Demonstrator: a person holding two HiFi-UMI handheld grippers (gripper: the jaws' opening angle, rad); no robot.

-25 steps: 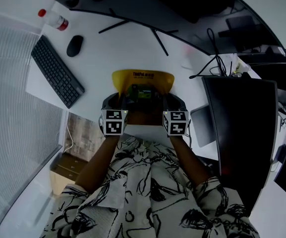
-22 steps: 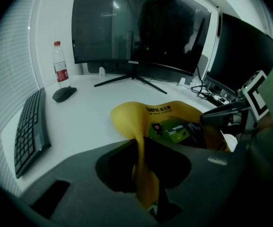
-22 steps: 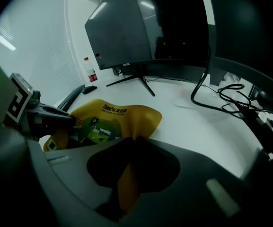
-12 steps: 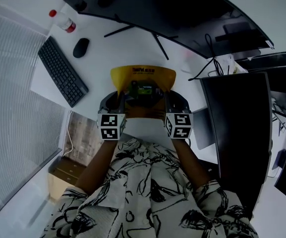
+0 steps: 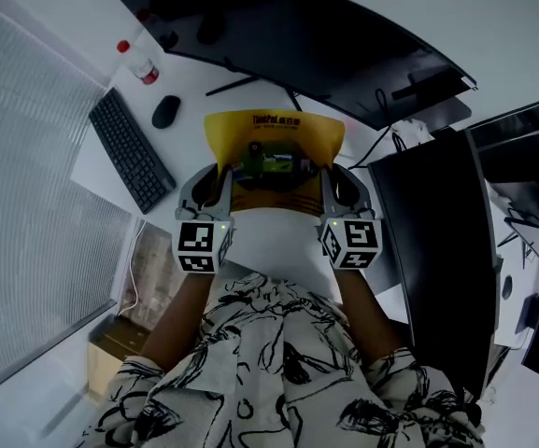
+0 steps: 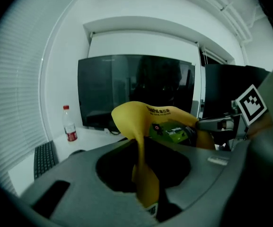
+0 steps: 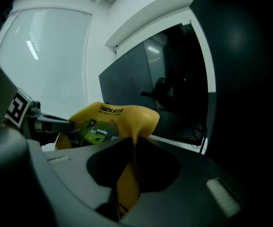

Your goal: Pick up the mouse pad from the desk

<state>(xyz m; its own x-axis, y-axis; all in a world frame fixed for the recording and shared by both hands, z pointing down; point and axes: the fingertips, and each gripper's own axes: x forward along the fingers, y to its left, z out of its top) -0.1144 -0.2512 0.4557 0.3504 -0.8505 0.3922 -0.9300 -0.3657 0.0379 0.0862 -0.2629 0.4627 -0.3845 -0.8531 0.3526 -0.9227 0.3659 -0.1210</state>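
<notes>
– Two grippers, one thing between them. We note the left gripper on the left edge of the yellow mouse pad and the right gripper on the right edge.

– Jaws?

– In the left gripper view we see the left gripper nearly closed, pads pinching a fold of the mouse pad. In the right gripper view the right gripper does the same on its side of the mouse pad. Both are gripping.

– Where do we put the pad against the desk?

– Off it. From both gripper views it hangs in the air in front of the dark monitor, its middle arched up between the two pinched edges. We see a green picture on its top face and dark print along the far edge.

– What else is on the desk?

– To the left, a black keyboard, a black mouse just beyond it, and a bottle with a red cap and red label farther back, near the monitor.
</notes>
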